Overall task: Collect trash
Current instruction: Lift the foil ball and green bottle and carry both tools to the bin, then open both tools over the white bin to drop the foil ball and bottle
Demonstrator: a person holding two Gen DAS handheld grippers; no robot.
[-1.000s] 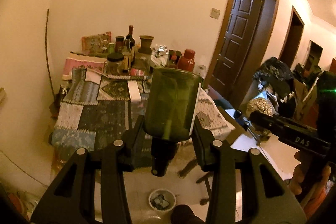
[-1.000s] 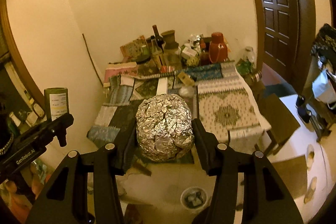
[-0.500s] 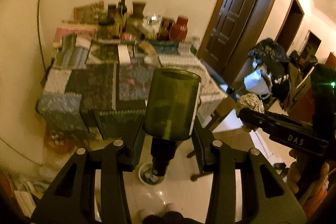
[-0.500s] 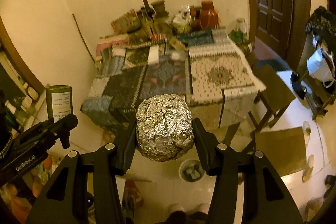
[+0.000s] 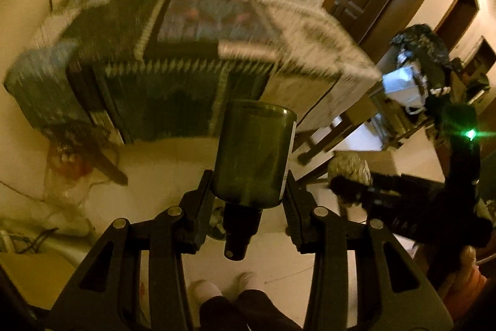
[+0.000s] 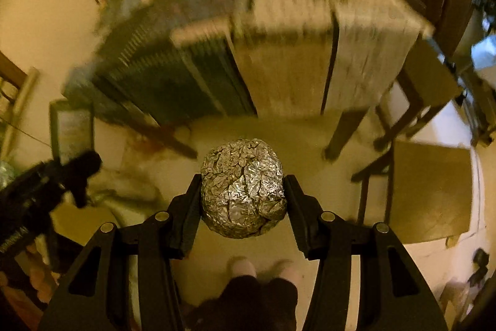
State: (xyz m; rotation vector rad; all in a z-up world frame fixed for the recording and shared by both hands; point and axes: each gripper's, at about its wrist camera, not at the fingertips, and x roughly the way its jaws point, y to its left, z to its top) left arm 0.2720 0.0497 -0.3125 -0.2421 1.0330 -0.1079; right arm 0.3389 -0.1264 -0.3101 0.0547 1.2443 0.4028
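Both grippers are dropping from table height toward the floor: left gripper [image 5: 249,200] is clamping an inverted green bottle [image 5: 254,154], right gripper [image 6: 243,194] is clamping a foil ball [image 6: 243,188], apparently for binning.

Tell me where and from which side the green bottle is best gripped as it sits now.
Grip the green bottle across its wide cylindrical body, fingers closing from its two sides, as the left gripper does. It hangs neck down, base pointing away; the straight walls give the pads flat, parallel contact, while the narrow neck would probably slip or swing.
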